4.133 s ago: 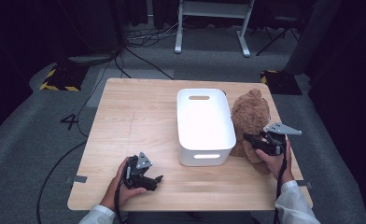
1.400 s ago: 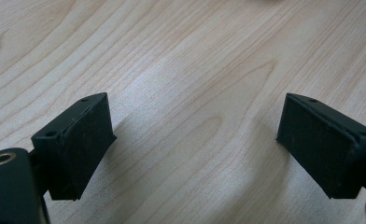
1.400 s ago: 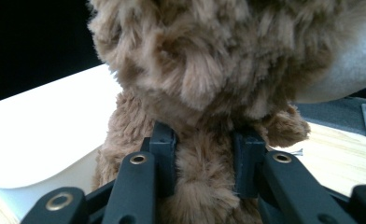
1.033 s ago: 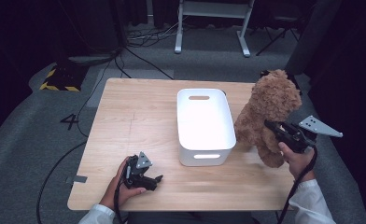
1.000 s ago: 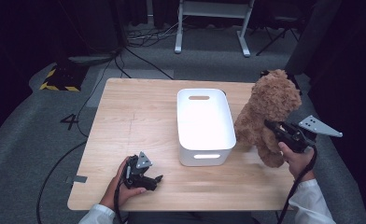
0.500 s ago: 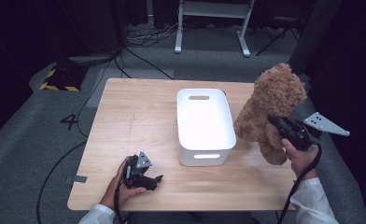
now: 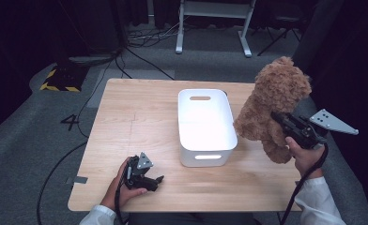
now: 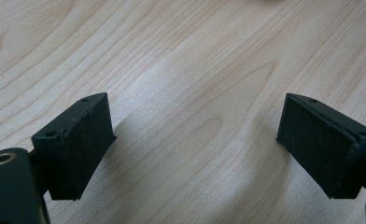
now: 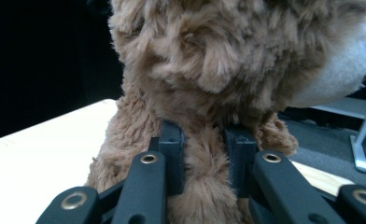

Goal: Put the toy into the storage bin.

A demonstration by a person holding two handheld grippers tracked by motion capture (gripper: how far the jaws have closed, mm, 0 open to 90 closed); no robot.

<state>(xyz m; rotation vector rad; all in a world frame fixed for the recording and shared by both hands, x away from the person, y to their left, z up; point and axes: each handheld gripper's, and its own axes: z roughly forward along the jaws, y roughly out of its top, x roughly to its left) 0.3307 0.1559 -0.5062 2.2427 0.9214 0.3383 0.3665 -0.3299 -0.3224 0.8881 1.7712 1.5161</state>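
1. right gripper [image 7: 281,123] – jaws clamped on a brown teddy bear [image 7: 277,101], held in the air right of the white bin [image 7: 204,125].
2. left gripper [image 8: 195,144] – jaws spread, nothing between them, low over the wooden table [image 7: 135,117].

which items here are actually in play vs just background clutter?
In play:
- teddy bear, clamped in the right gripper, lifted off the table
- white bin, empty, beside the bear
- left gripper, open, resting low over the wooden table

Just lying about:
- floor cables
- white stand legs
- yellow-black hazard marker
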